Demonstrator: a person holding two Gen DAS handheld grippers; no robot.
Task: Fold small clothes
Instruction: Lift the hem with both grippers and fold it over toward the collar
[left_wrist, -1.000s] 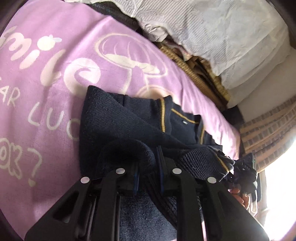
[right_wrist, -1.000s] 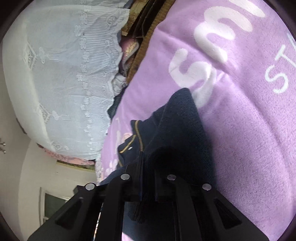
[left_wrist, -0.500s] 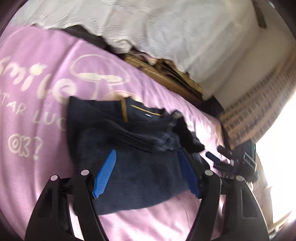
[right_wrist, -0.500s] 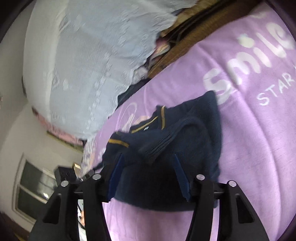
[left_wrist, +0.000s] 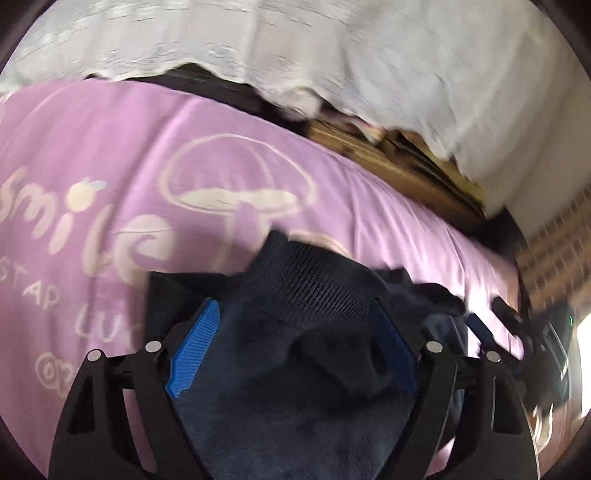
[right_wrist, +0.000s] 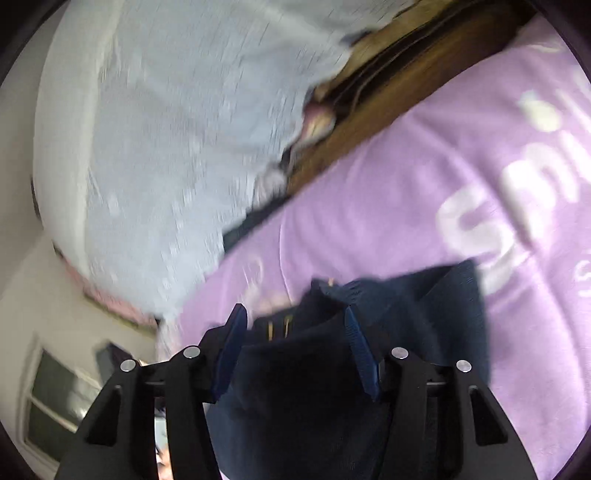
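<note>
Navy sweater (left_wrist: 295, 387) on purple blanket (left_wrist: 110, 147), both grippers angled downward, fingers (left_wrist: 194, 350) just spread

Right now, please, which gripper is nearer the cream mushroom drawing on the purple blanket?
Left, probably. The left gripper faces the cream mushroom drawing across the navy knitted sweater; the right gripper is off to its right. Both jaws have just been opening, sweater between them.

Purple printed blanket (left_wrist: 110, 155); white lace cloth (left_wrist: 332, 48); window (right_wrist: 55, 406).
</note>
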